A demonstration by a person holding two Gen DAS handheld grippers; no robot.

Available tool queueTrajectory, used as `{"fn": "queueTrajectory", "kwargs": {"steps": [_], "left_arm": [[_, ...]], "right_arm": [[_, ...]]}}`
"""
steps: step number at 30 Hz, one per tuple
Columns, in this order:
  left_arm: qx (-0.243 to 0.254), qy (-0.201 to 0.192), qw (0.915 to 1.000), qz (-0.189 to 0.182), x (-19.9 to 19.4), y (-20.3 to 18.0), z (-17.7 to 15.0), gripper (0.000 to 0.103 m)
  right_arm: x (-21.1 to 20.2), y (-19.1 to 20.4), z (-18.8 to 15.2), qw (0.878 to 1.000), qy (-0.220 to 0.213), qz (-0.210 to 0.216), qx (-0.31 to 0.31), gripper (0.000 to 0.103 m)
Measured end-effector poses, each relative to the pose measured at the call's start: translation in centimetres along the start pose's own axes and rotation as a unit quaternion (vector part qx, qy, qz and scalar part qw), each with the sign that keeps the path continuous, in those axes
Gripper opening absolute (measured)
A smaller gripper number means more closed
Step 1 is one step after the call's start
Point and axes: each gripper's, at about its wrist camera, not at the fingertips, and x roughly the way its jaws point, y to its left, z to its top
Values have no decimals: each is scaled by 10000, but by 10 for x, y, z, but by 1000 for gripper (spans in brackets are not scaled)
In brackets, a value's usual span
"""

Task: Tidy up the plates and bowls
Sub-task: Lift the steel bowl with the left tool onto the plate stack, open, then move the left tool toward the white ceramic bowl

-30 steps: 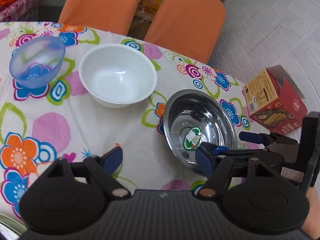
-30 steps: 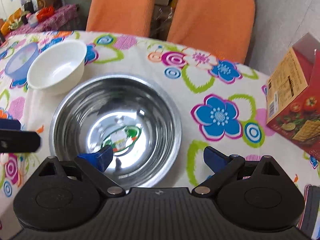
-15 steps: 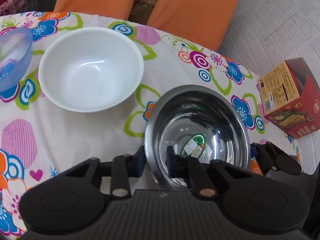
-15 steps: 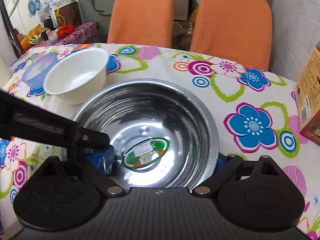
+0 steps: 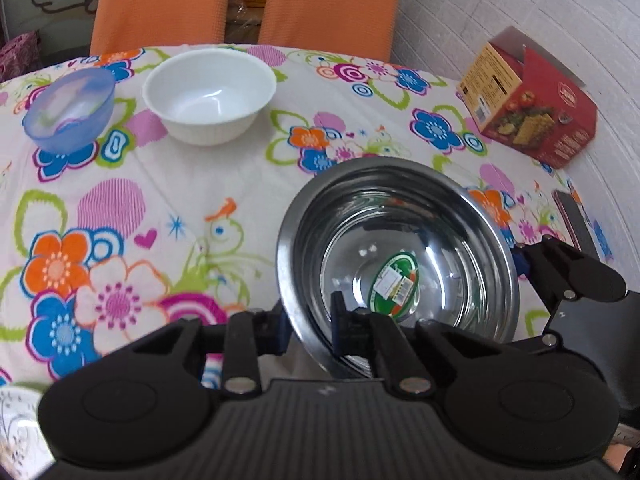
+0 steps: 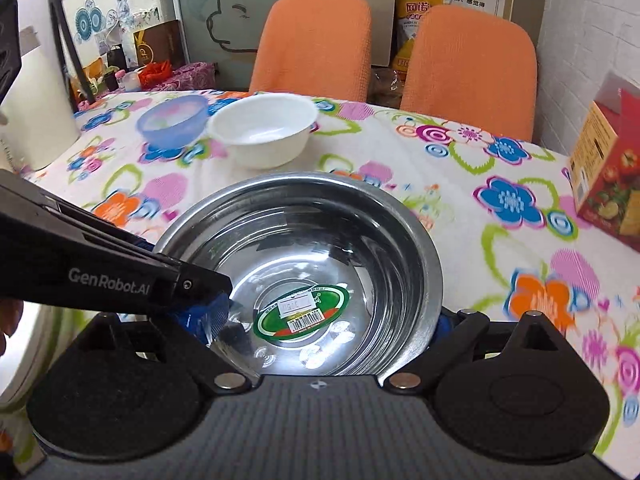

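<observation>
Left tool [image 5: 308, 330] is pinched tight on the near rim of the steel bowl [image 5: 400, 248], and right tool [image 6: 328, 322] is spread wide, straddling that bowl. It tilts above the floral desk [image 5: 192, 184]; white bowl [image 5: 210, 96] and blue bowl [image 5: 68, 108] sit beyond.

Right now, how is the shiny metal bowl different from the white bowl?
The metal bowl is silvery and mirror-like; the white bowl is plain and dull. The metal bowl has a green sticker inside; the white bowl has nothing in it. The metal bowl is tilted, with the left gripper pinching its rim and the right gripper at it too; the white bowl sits flat on the tablecloth, untouched. Both are round and empty.
</observation>
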Motion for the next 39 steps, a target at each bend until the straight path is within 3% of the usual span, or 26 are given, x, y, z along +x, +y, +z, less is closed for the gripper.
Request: {"fn": "queueTrajectory", "kwargs": {"steps": [8,15,21,23,24,25,26,32,35,39], "left_arm": [[306,95,9994,-124,-34,6,-73,3],[497,-4,9988,0,-37,6,-96,3],[561,-19,9984,-25,-33,6,-99,6],[547,-50,9985,-62,-32,6,-98,15],[516,-66,9986,-114,-32,7,-96,32],[485,-76,9987,-158,-33,8,-95,42],[436,-89,9988,-201,-34,9,-92,46],[194,-512,9984,-151,-61,27,-68,50],[-51,-751,9972,41,-71,49,-52,52],[-418,-785,9957,261,-71,85,-39,52]], "right_arm": [[-46,51,-58,9998,-189,-43,93,85],[-45,64,-80,9993,-6,34,372,85],[-44,62,-91,9986,155,151,479,83],[-51,57,-92,9984,97,119,536,83],[-56,54,-92,9986,54,70,525,83],[-61,51,-93,9987,30,4,507,84],[-65,48,-93,9987,8,-70,512,84],[-91,24,-84,9957,-348,-45,854,84],[-83,15,-68,9946,-403,32,955,84],[-59,5,-41,9941,-329,214,1014,84]]}}
